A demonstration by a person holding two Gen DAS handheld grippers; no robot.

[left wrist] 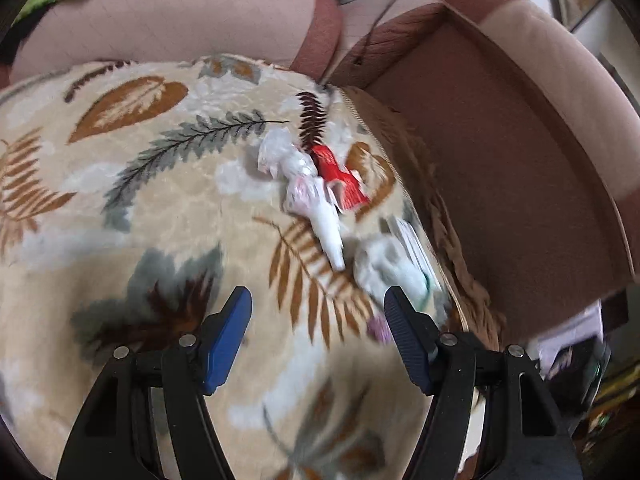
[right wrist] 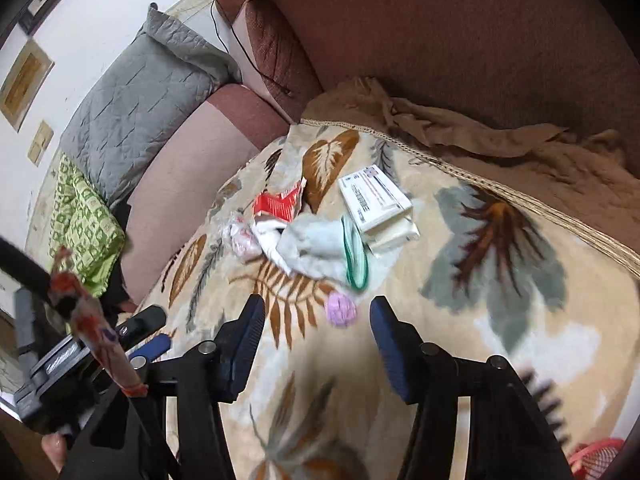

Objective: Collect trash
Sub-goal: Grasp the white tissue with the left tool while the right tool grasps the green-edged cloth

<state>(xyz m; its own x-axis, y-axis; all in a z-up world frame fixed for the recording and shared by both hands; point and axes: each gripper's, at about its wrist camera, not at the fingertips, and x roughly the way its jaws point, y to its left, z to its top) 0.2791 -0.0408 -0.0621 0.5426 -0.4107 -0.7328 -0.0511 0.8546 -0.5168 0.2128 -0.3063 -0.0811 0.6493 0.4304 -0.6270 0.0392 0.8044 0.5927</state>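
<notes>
Approaching: we're closing in on the trash pile, both tongs aimed down at the leaf-print blanket (right wrist: 500, 320) on the sofa (right wrist: 440, 32); nothing picked up at this point, by our read.
Left tongs (left wrist: 318, 334): jaws apart, nothing between them, blue pads bare; pile lies just beyond, toward the far right.
Right tongs (right wrist: 318, 338): jaws apart, empty; a purple wad (right wrist: 341, 309) sits just past the gap, not touched.
Trash location: clustered mid-blanket near its braided edge, close to the sofa back.
Red wrapper (right wrist: 280, 205): torn, crumpled, far-left of the pile; light and flat, likely to slip.
Clear plastic bag (right wrist: 240, 238): scrunched, pinkish print inside, touching the red wrapper.
White crumpled paper (right wrist: 316, 246): biggest soft piece, middle of the pile, partly over a green band (right wrist: 354, 256).
White box (right wrist: 374, 196): printed label up, far right of the pile, resting on a pale flat piece.
Next move: we judge the right tongs need to drop over the purple wad and squeeze; the left should go for the plastic bag or white paper.
Risk: pieces overlap, so one grab could drag neighbours along.
Blur: left view is smeared, small detail unreadable.
Extra: a long orange-patterned wrapper (right wrist: 96, 332) shows near-left in the right view, on or by the other tool; whether it's held, we cannot tell.
</notes>
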